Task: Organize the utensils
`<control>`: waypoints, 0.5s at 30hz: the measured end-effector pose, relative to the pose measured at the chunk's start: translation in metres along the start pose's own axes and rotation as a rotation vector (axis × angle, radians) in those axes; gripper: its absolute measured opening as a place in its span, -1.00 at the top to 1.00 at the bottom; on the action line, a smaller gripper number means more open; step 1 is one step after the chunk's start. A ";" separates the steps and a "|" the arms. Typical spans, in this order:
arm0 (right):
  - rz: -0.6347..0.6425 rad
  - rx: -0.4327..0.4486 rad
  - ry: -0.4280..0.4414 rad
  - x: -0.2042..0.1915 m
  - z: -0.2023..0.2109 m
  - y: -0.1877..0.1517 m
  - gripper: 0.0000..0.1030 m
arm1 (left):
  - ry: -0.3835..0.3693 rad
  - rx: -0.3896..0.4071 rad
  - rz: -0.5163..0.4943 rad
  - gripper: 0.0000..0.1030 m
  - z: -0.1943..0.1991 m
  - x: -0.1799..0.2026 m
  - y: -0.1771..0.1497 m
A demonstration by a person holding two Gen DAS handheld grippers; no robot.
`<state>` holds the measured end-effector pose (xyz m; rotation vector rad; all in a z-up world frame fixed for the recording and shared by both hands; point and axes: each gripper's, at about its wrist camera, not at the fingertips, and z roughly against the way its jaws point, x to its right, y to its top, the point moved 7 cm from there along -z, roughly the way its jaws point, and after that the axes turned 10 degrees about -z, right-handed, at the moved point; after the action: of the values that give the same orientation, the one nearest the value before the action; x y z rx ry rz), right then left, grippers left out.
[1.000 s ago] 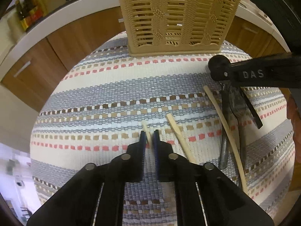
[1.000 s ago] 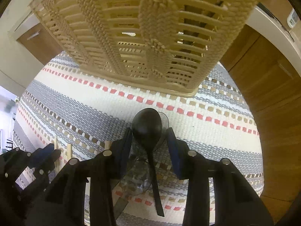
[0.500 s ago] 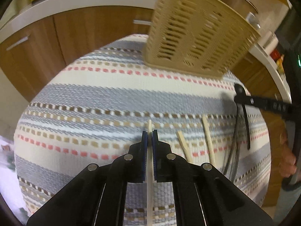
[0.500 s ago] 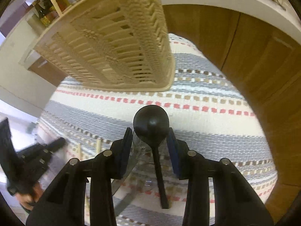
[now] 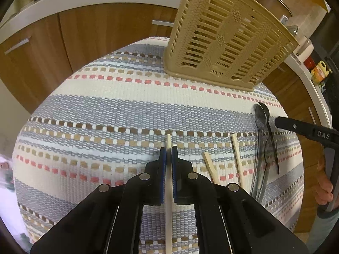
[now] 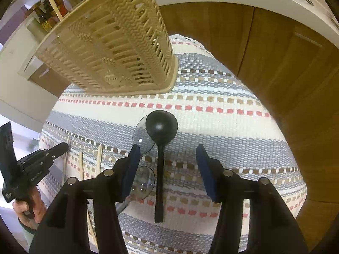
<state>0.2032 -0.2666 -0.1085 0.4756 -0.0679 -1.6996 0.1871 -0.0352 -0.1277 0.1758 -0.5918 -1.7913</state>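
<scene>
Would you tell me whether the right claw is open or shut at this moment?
Open. The right claw has its pads wide apart, and the black spoon lies untouched on the mat between them.

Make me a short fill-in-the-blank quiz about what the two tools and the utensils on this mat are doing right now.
1. The left tool is shut on a wooden ____.
2. The right tool is ____, its fingers either side of the black spoon.
3. The beige basket stands on the ____ mat.
4. Beside the black spoon lie ____ clear spoons, one overlapped by its bowl.

Missing words: chopstick; open; striped; two
</scene>
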 end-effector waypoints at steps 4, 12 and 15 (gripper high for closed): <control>0.038 -0.001 -0.068 -0.013 -0.013 0.007 0.08 | 0.002 -0.001 -0.012 0.94 -0.004 0.010 0.001; 0.015 -0.047 -0.032 -0.006 -0.022 0.014 0.44 | -0.049 -0.022 -0.009 0.94 -0.018 0.012 0.013; -0.002 -0.032 -0.019 0.001 -0.015 0.014 0.51 | -0.061 -0.018 0.001 0.94 -0.021 0.012 0.019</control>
<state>0.2211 -0.2667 -0.1180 0.4351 -0.0539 -1.7052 0.2089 -0.0560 -0.1344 0.1087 -0.6190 -1.8055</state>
